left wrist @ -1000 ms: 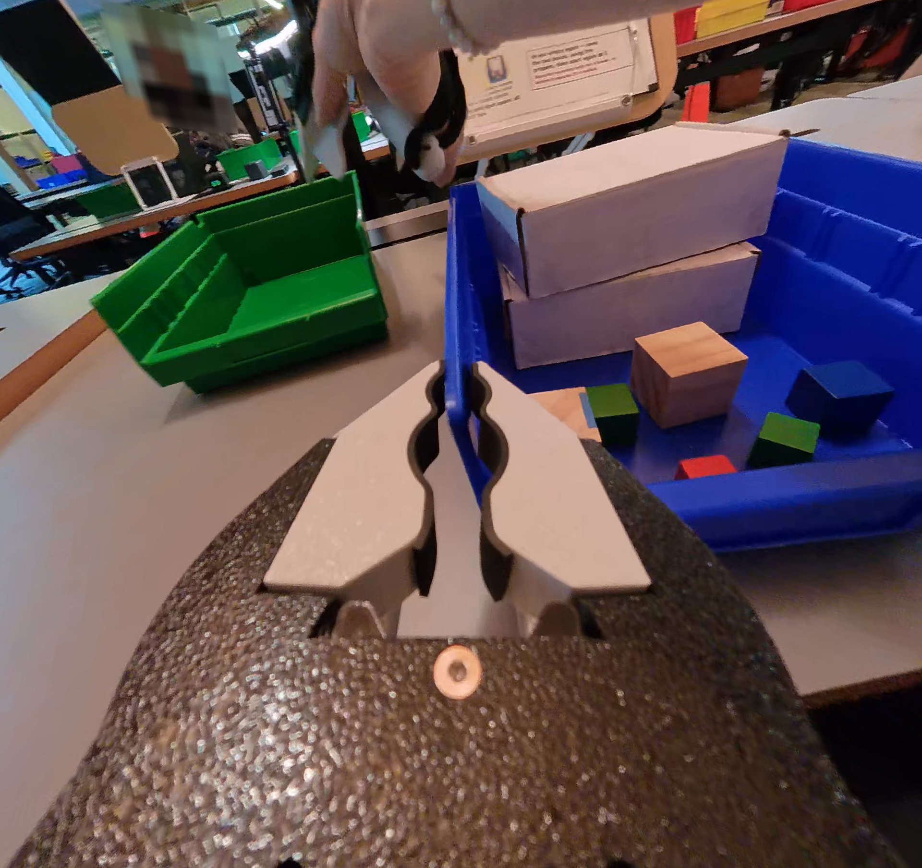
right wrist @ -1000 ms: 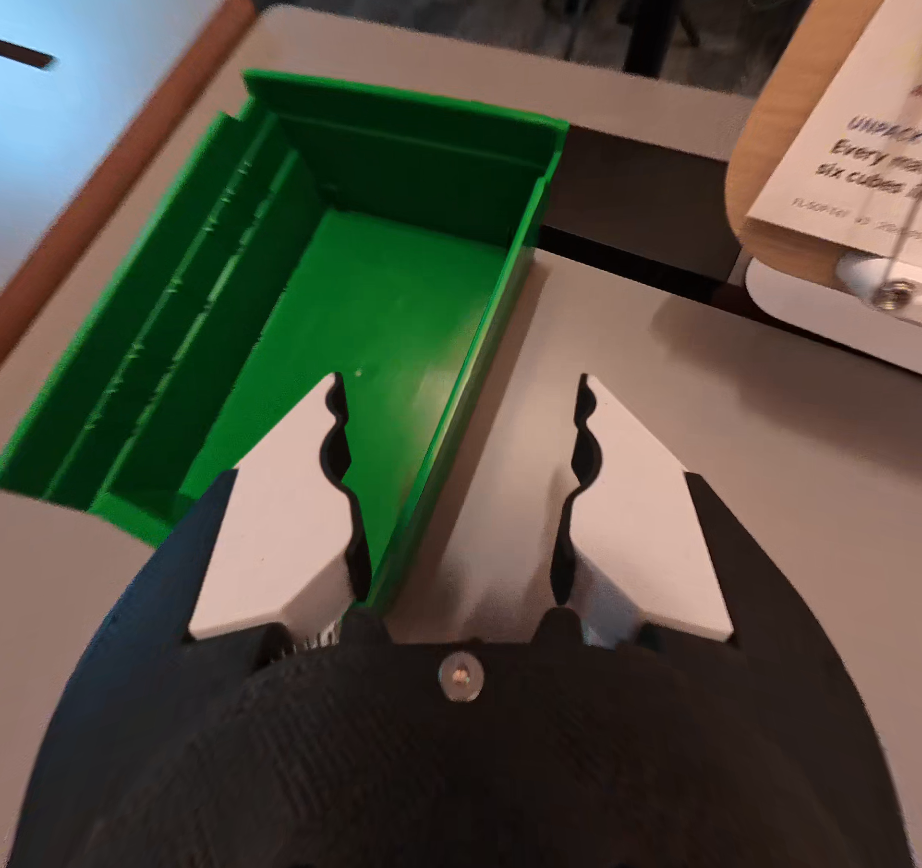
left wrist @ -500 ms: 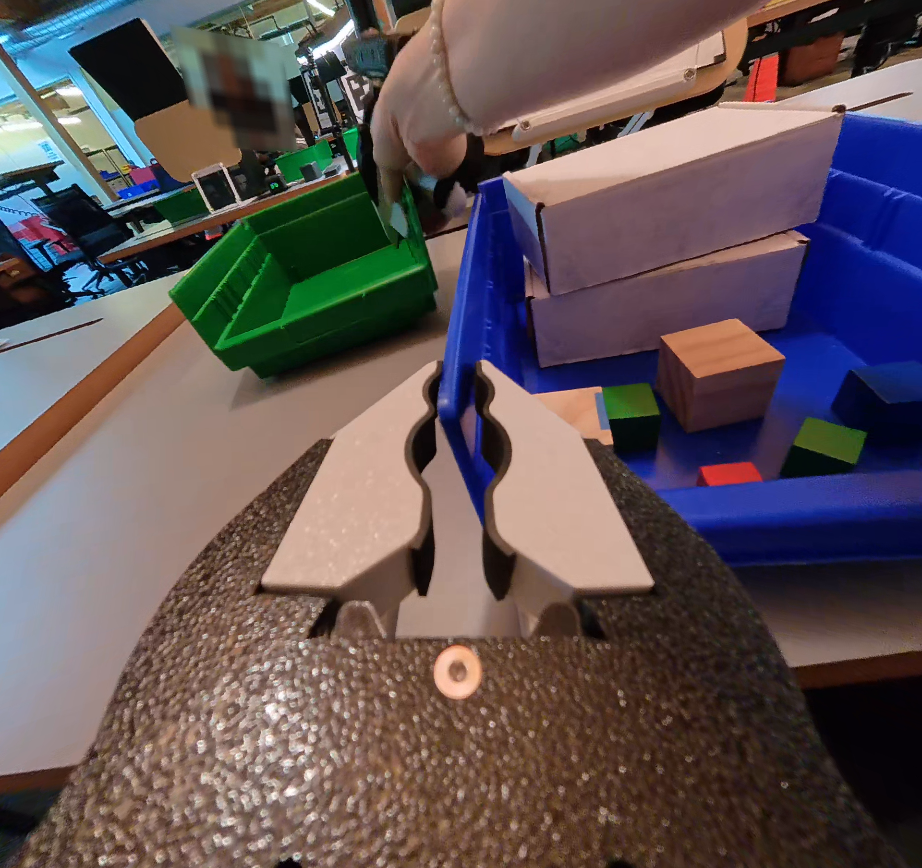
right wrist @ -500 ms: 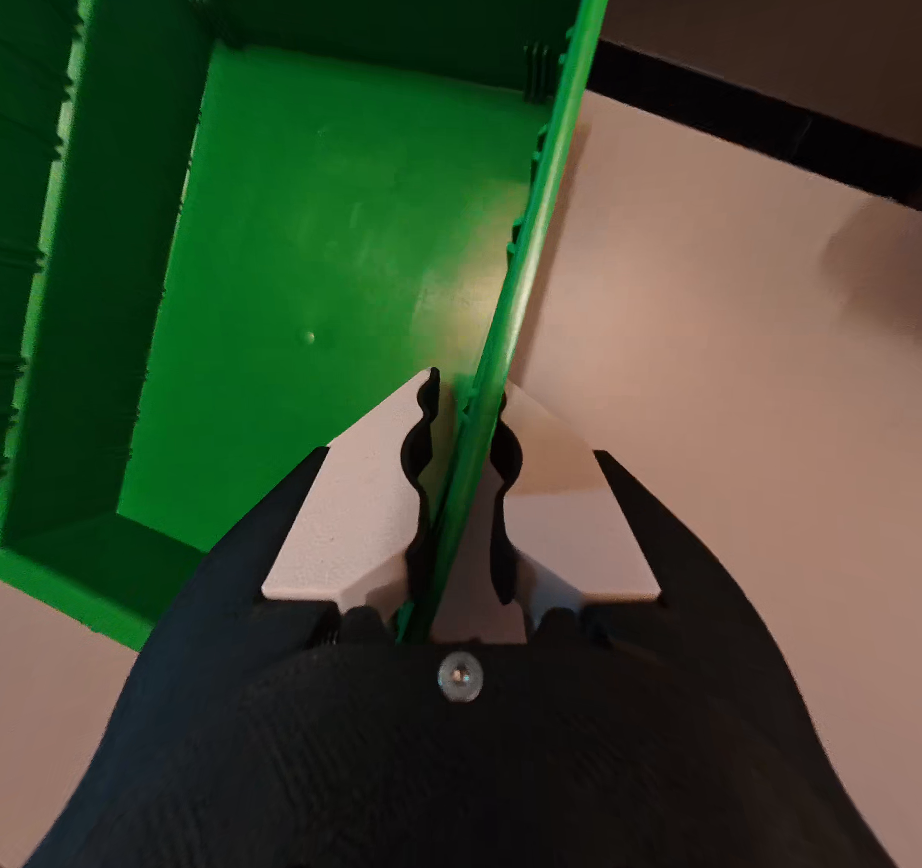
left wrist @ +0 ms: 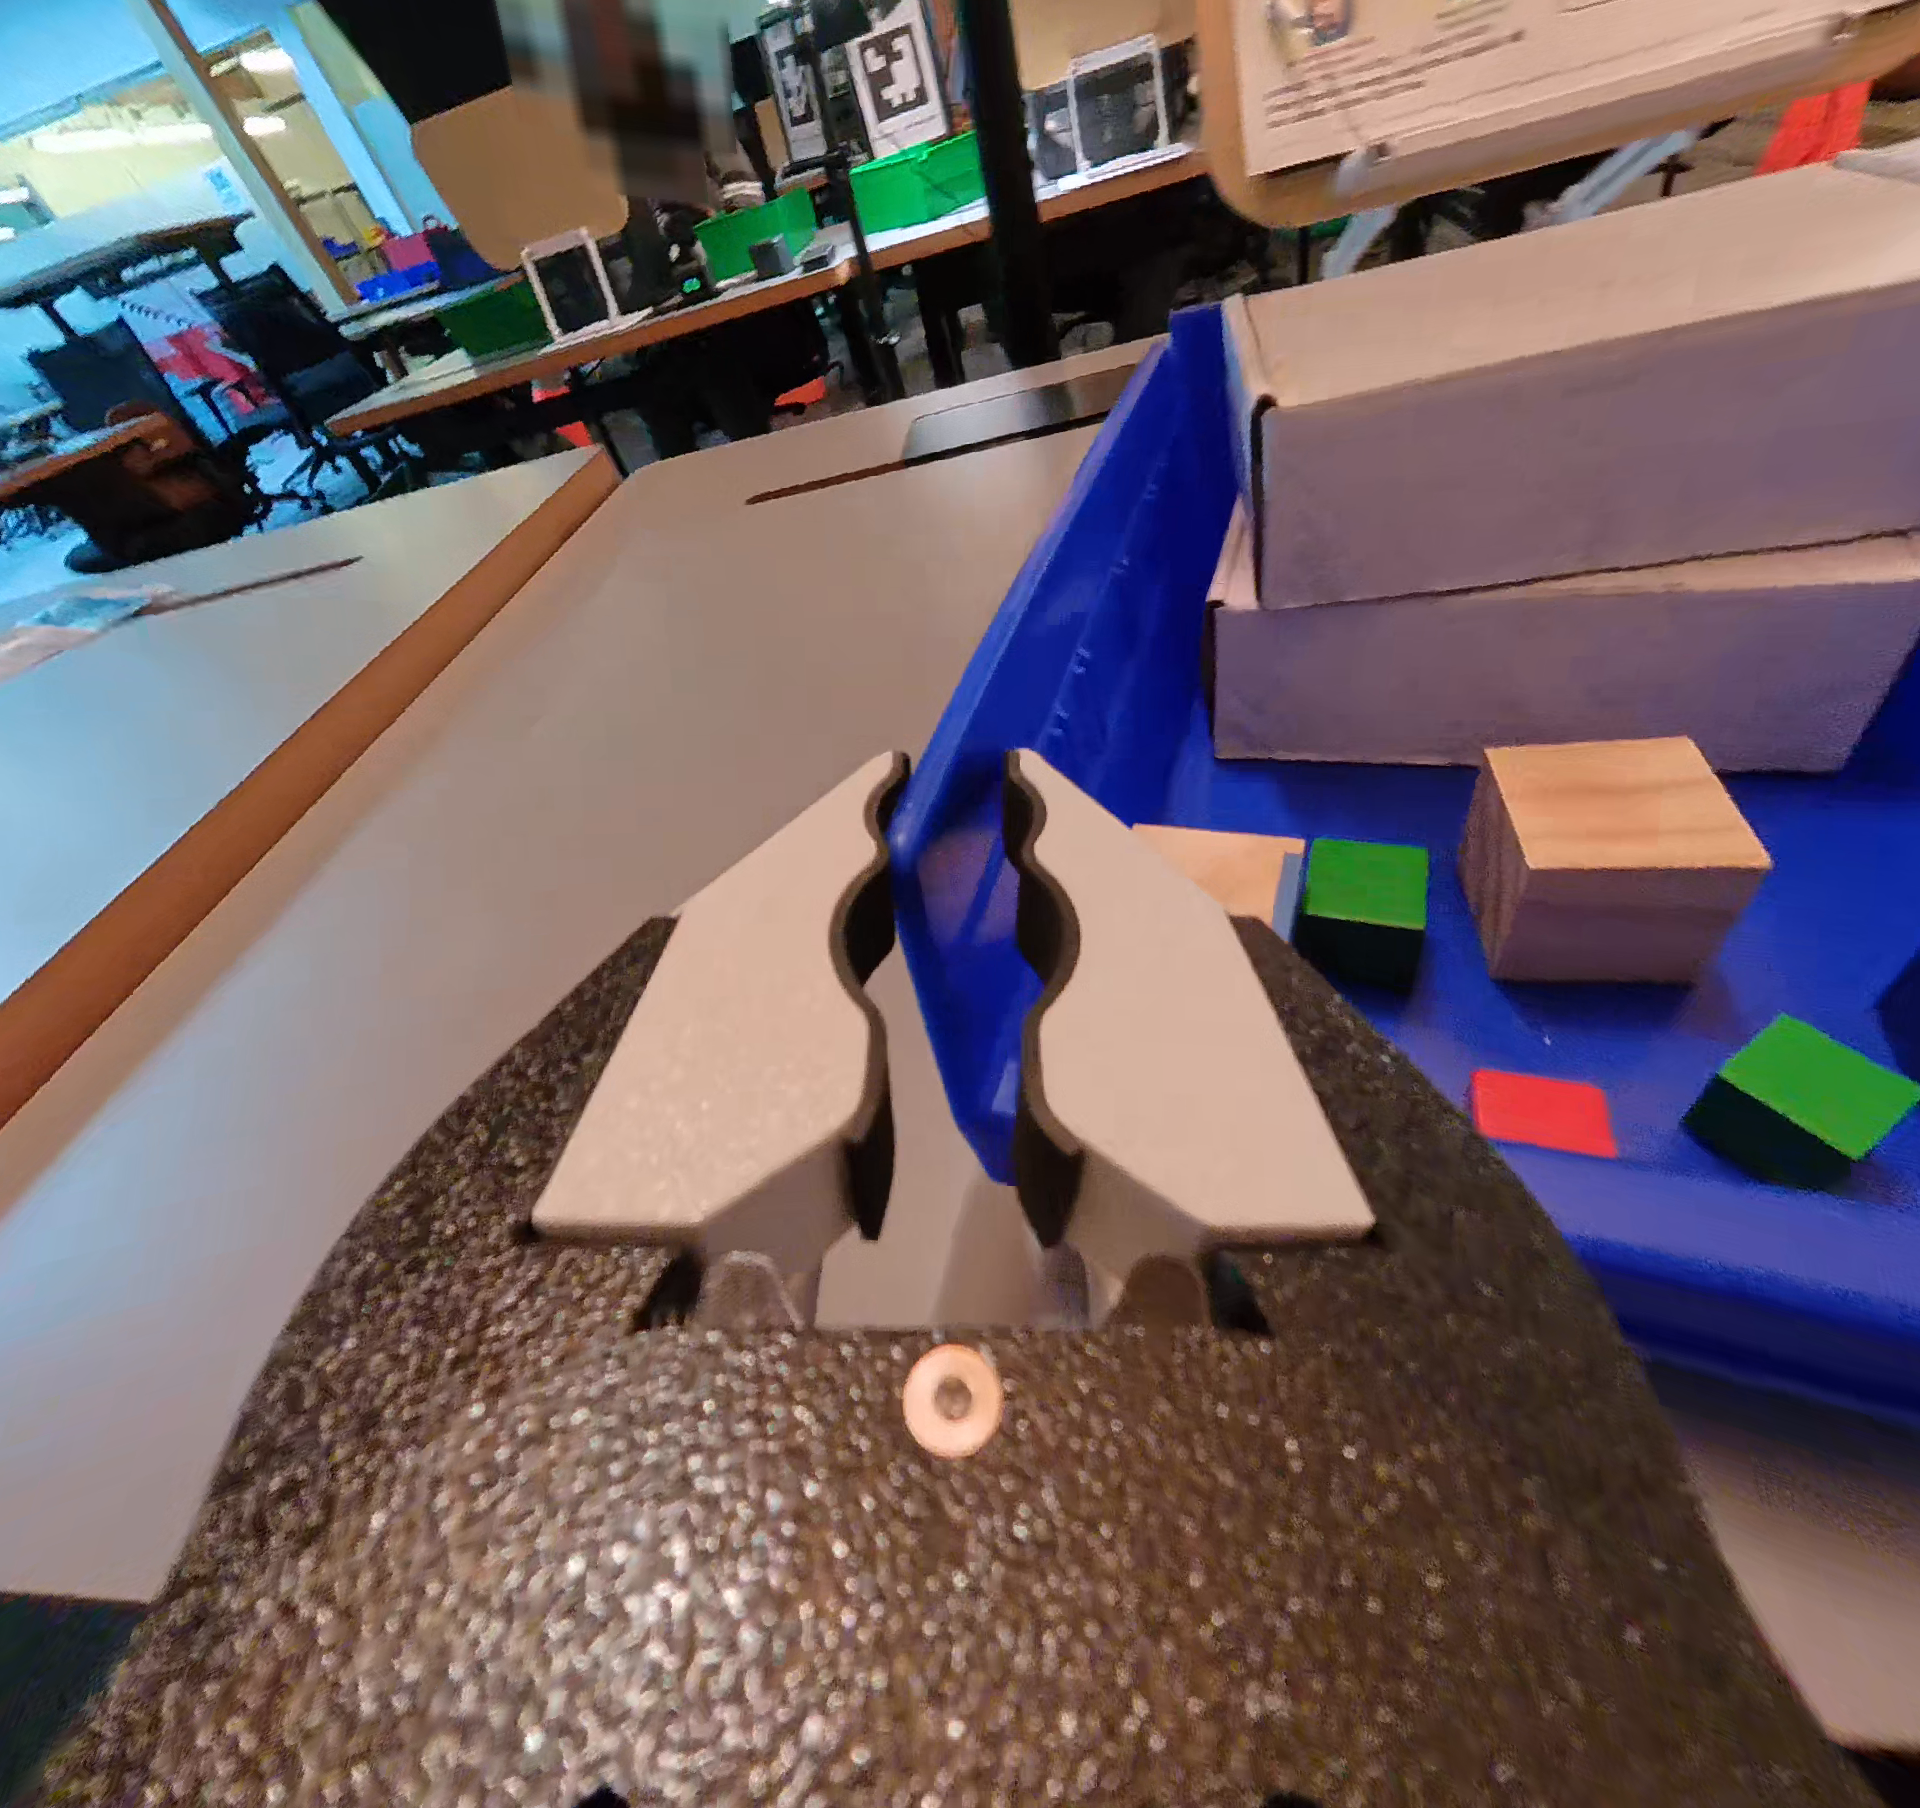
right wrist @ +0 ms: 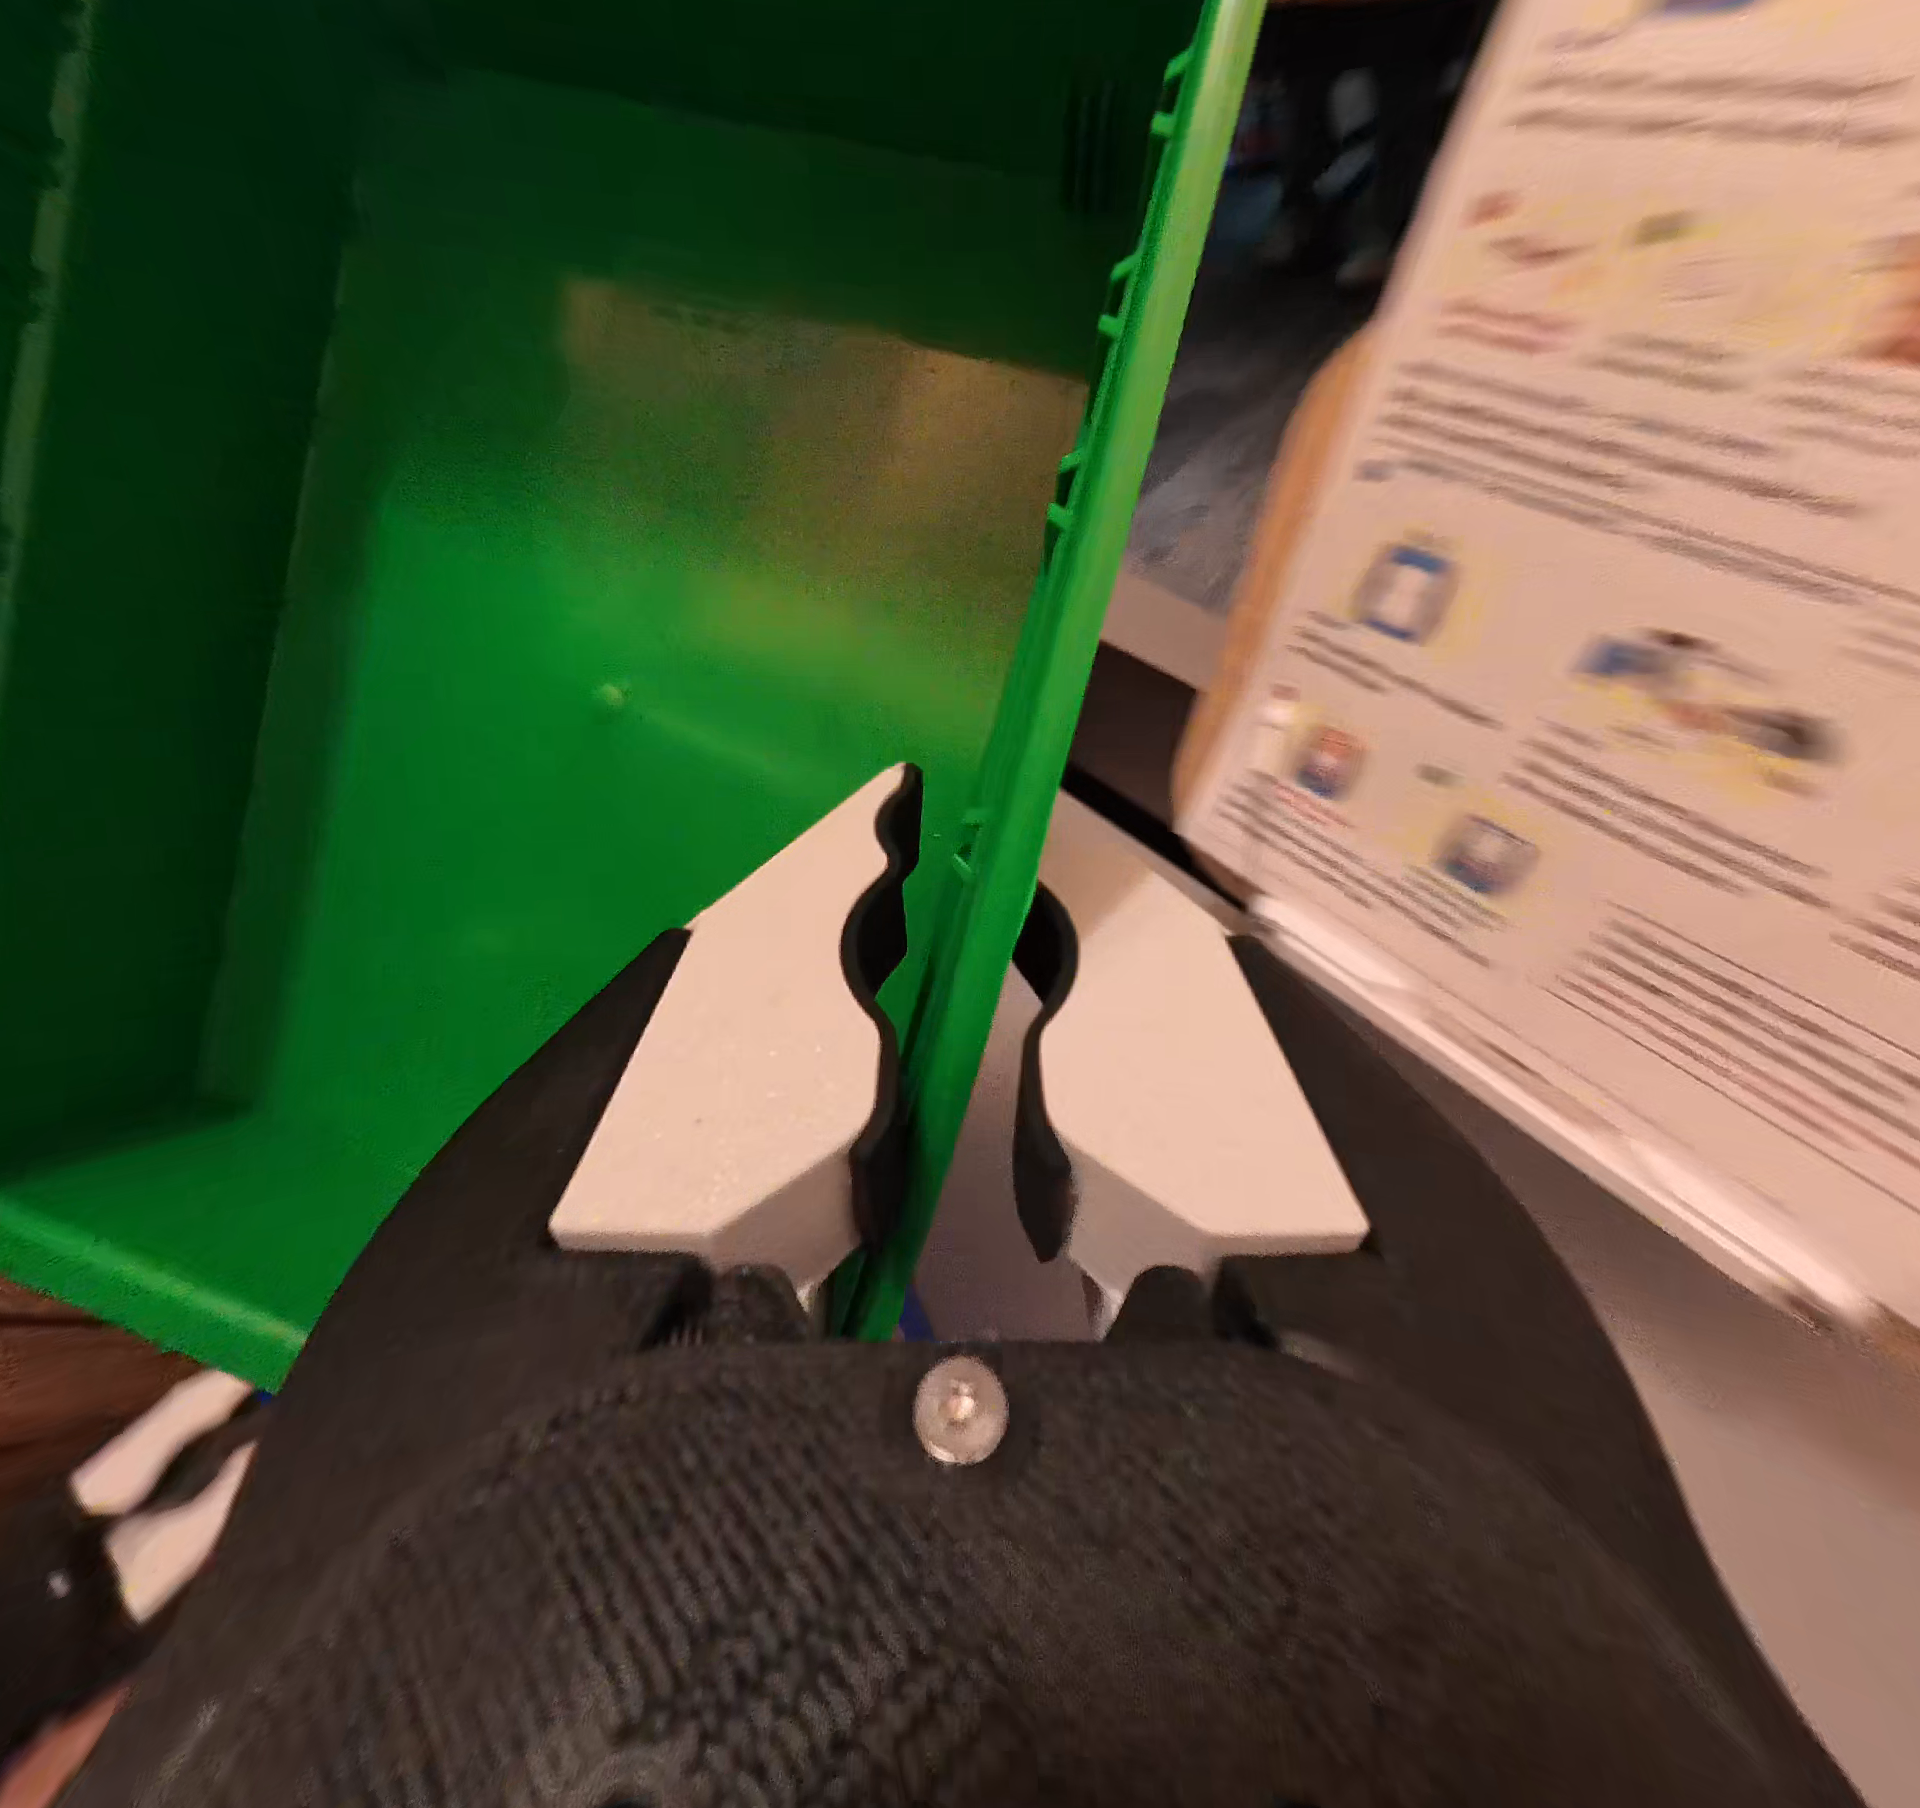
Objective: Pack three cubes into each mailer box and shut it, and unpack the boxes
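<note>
The upper mailer box (left wrist: pixel 1579 428) and the one under it (left wrist: pixel 1558 678) run off the right edge beside the blue bin (left wrist: pixel 1049 678). A dark cube there is barely visible. The instruction sheet (right wrist: pixel 1621 470) beside the green bin (right wrist: pixel 582 553) is motion-blurred.

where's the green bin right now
In the right wrist view only, the green bin fills the left side, its right wall clamped in the right claw, beside the instruction sheet.
</note>
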`<state>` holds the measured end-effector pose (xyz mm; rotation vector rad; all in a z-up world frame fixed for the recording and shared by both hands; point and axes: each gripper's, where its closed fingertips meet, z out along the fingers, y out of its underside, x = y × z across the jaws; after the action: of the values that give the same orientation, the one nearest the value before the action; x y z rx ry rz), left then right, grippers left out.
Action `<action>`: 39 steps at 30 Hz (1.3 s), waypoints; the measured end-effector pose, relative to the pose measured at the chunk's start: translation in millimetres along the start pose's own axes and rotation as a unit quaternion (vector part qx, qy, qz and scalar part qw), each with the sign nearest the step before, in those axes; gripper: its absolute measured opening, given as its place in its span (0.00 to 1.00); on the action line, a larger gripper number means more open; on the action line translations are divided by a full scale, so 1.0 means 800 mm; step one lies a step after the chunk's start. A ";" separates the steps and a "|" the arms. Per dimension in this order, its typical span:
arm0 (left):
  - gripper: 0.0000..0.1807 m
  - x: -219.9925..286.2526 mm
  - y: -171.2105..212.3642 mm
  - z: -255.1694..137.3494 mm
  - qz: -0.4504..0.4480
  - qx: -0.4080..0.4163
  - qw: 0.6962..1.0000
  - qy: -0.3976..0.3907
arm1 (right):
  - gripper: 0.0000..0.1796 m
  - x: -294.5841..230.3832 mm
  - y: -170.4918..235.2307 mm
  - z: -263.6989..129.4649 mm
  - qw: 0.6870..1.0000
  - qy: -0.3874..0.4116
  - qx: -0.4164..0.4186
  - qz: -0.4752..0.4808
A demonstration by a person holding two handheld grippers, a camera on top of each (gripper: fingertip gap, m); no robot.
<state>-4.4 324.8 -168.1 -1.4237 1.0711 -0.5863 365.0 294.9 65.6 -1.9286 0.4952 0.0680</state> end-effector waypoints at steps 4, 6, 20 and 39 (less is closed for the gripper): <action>0.08 -0.047 0.007 0.033 -0.044 -0.021 0.999 -0.013 | 0.08 0.104 0.045 -0.125 0.997 0.073 0.019 -0.010; 0.08 -0.072 0.010 0.051 -0.050 -0.024 0.998 -0.032 | 0.08 0.161 0.089 -0.181 0.995 0.094 0.014 0.008; 0.05 -0.162 0.006 0.209 -0.084 -0.057 0.992 -0.073 | 0.08 0.468 0.416 -0.368 0.921 0.282 -0.104 0.250; 0.06 -0.175 0.001 0.275 -0.055 -0.106 0.990 -0.081 | 0.07 0.533 0.392 -0.304 0.918 0.310 -0.211 0.130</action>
<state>120.1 553.5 -174.3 -1.6934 0.9506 -0.4347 593.3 -155.4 -225.1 -2.2823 1.2452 -0.3021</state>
